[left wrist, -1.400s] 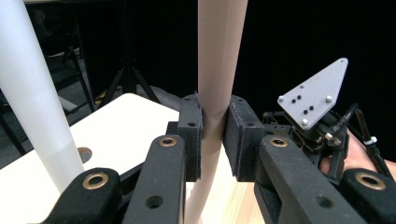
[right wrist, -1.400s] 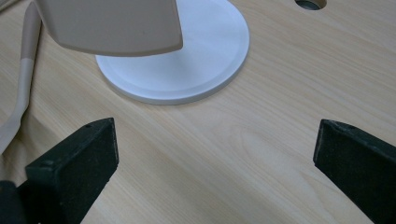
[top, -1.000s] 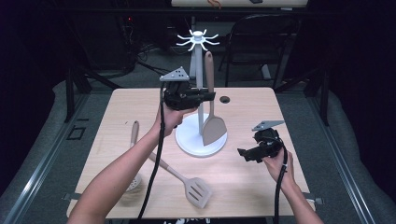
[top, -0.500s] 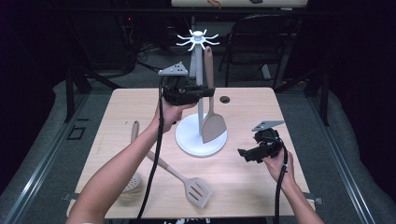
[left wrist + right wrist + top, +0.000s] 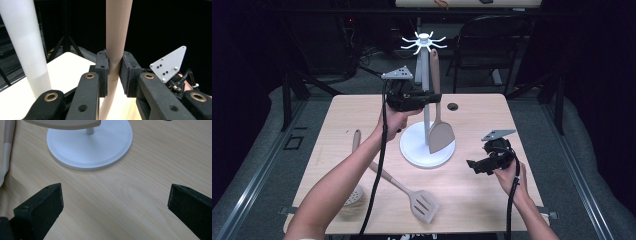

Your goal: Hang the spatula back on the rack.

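Observation:
A white utensil stand [image 5: 427, 150] with a tall pole and spoked hook top [image 5: 424, 41] sits mid-table. A beige spatula [image 5: 440, 131] hangs upright beside the pole, blade over the stand's base. My left gripper [image 5: 430, 97] is shut on the spatula's handle [image 5: 115, 40], which runs between the pads [image 5: 102, 72]; the white pole [image 5: 23, 45] stands just left of it. My right gripper [image 5: 473, 165] is held low over the table at the right, open with nothing between its fingers [image 5: 42, 202]. It faces the stand's round base [image 5: 90, 147].
A slotted beige turner [image 5: 412, 196] lies on the wooden table [image 5: 492, 200] near the front. A round skimmer [image 5: 354, 192] lies at the front left, partly under the left forearm. A small dark hole [image 5: 453, 106] is in the tabletop behind the stand.
The left gripper has lifted the spatula higher along the pole, toward the hooks. The right gripper has stayed in place.

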`<state>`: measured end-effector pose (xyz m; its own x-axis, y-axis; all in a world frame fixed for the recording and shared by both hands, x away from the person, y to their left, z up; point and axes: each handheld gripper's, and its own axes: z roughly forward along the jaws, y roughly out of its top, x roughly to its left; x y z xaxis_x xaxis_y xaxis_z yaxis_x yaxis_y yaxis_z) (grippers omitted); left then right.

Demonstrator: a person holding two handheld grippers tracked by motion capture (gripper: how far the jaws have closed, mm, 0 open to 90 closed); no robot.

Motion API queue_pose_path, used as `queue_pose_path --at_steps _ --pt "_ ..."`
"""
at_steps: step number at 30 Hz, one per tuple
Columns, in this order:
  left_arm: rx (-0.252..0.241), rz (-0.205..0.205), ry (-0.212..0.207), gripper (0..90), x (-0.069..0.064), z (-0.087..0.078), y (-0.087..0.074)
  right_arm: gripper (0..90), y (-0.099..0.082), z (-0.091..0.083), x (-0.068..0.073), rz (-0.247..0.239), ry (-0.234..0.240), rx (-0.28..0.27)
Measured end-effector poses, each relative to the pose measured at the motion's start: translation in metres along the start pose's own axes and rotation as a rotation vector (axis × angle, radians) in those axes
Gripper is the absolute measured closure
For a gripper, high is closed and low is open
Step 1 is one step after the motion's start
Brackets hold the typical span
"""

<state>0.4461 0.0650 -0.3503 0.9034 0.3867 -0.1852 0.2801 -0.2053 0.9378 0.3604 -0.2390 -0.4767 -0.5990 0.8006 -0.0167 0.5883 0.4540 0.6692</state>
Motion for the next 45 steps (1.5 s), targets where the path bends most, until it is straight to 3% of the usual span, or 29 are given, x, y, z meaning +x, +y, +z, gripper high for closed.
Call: queue_pose_path --at_steps 25,31,36,45 --pt "0.021 0.024 0.073 77.6 0.010 0.004 0.001 0.0 -0.001 0.001 -0.001 0.003 -0.001 0.002" --pt "0.018 0.063 0.144 77.3 0.008 0.005 0.000 0.0 0.000 0.000 0.000 -0.003 -0.006 0.007" --pt "0.026 0.092 0.175 76.9 0.007 0.007 0.001 0.0 -0.001 0.001 0.000 -0.003 -0.009 0.007" --pt "0.061 0.090 0.200 72.1 0.007 0.014 0.000 0.0 -0.001 0.002 0.000 -0.002 -0.006 0.011"
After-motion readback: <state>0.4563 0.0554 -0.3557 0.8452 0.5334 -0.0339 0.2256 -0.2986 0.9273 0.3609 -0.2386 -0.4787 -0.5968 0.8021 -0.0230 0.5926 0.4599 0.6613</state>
